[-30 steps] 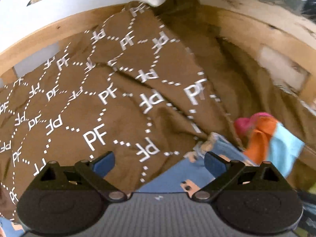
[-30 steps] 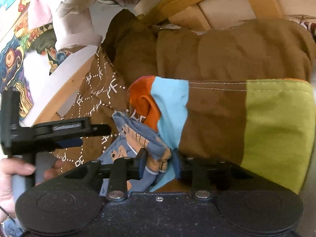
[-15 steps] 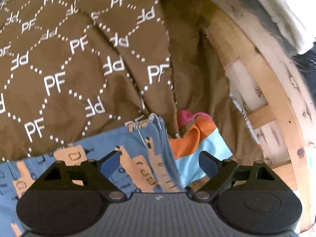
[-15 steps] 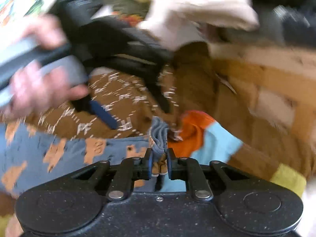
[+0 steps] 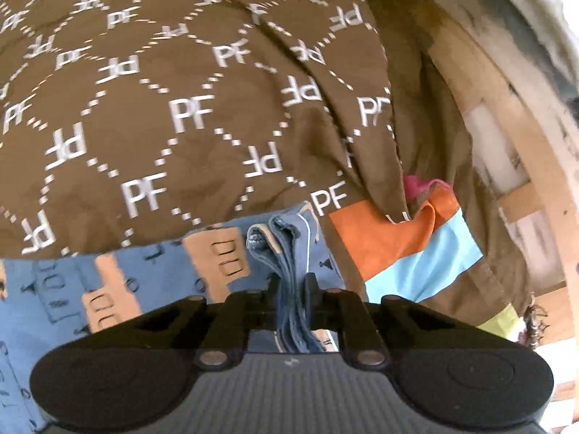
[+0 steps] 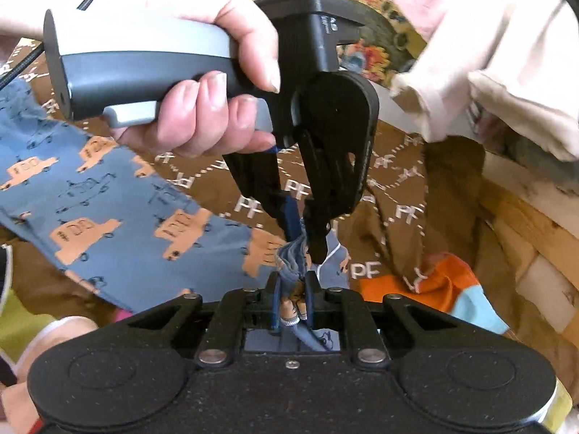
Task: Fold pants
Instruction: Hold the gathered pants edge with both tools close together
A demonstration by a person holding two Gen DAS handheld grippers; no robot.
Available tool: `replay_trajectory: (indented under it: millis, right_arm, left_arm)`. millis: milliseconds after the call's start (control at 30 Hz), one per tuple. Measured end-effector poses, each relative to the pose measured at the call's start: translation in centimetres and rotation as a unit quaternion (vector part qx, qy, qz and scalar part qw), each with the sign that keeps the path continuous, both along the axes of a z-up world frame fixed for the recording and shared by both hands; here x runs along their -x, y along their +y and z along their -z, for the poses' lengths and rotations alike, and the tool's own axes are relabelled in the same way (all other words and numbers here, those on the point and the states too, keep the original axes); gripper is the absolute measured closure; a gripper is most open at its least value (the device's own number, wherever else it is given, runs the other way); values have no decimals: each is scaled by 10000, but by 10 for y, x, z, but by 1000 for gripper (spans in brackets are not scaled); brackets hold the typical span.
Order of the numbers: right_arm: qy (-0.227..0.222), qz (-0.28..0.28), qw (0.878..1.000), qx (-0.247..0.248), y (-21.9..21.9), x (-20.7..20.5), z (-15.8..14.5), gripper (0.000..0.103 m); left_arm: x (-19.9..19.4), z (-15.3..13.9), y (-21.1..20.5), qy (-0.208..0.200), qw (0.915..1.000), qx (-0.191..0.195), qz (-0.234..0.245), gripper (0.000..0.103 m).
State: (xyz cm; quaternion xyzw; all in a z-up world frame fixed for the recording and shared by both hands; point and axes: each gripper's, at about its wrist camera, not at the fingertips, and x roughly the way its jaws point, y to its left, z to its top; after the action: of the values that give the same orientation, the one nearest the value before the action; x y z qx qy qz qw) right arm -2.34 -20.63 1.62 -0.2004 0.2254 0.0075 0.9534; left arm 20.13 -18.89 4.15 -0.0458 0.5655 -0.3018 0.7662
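Left tool (image 5: 292, 291) closing on pants (image 5: 289, 253)

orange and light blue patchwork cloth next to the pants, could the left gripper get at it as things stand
Probably not right now. The left gripper is closing on the bunched edge of the blue truck-print pants, so its jaws are occupied. The orange and light blue patchwork cloth lies uncovered just beside it, with nothing between.

Blue pants (image 5: 152, 275) printed with tan trucks, on a brown sheet (image 5: 173, 83).
The sheet carries white "PF" letters in dotted diamonds. At 3 o'clock of the pants lies a cloth (image 5: 409, 246) in orange, light blue, brown and lime blocks. Both grippers are black.
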Motion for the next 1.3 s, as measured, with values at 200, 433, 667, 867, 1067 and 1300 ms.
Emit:
replay_trajectory:
  millis: [200,433,667,867,1067,1300]
  right_arm:
    - [-68,-490,9988,-8,30,9,-7,89]
    - [122,-1115,9929,-401,80,8,-18,89]
    - [623,-1647,9830,-515,124,-5,2,89]
    - [916,-1595,9811,-604,136,-16,16,89]
    - [923,-1455,9820,-776,135,-17,13,89]
    - [803,-1404,9823,-942,149,-24,-1,89]
  left_arm:
    - [11,-11,56,-62,9990,361,-245,92]
    - [25,-14,130,-184,9975,366,-584,92]
    - [30,18,180,-181,9963,89,-832,92]
    - [31,37,193,-192,9964,59,-828,92]
    - [33,28,190,-322,9969,13,-721,92]
    - [36,6,209,-599,9956,15,-719,92]
